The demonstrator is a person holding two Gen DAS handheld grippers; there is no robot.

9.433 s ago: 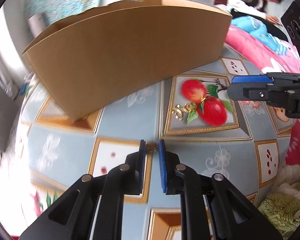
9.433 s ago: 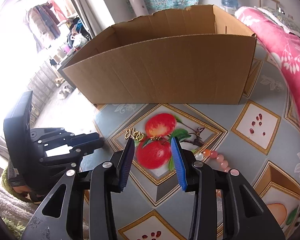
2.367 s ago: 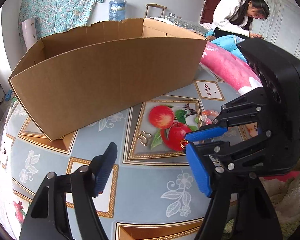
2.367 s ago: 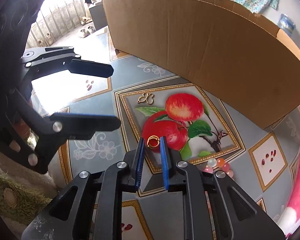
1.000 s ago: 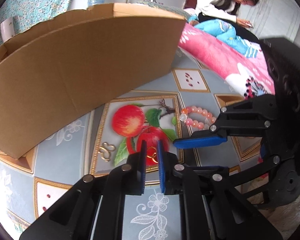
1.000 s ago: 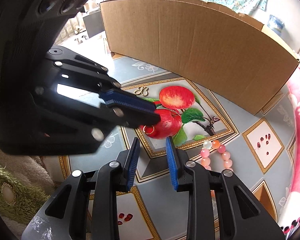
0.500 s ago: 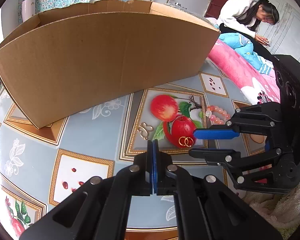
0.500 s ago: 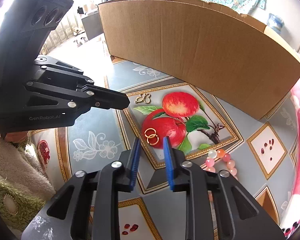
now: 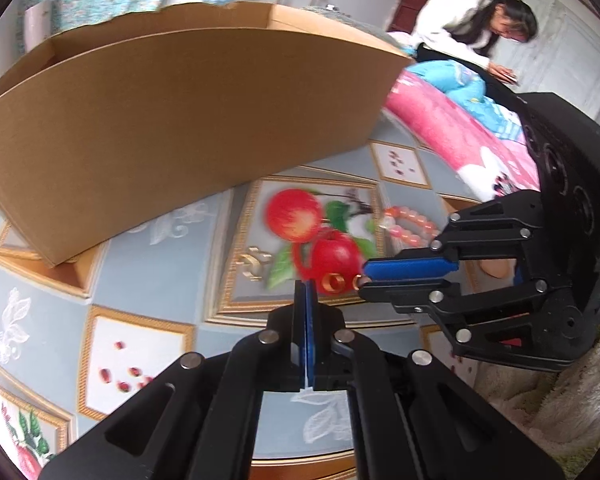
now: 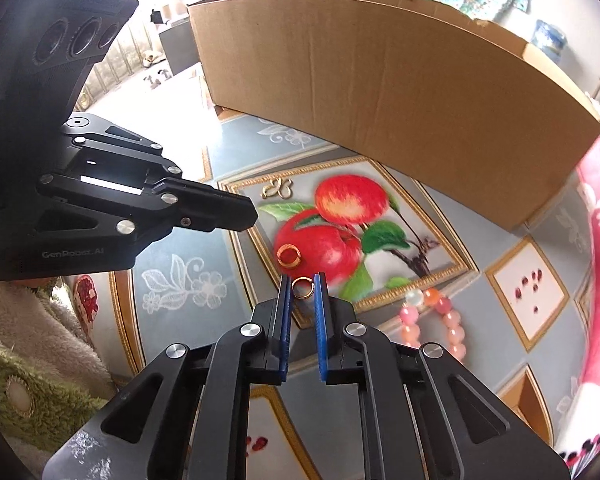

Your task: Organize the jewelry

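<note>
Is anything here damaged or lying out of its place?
The cardboard box has a ragged, torn top edge. The jewelry lies loose on the table outside it: one gold ring, a gold clasp, a pink bead bracelet. Nothing looks broken.
</note>
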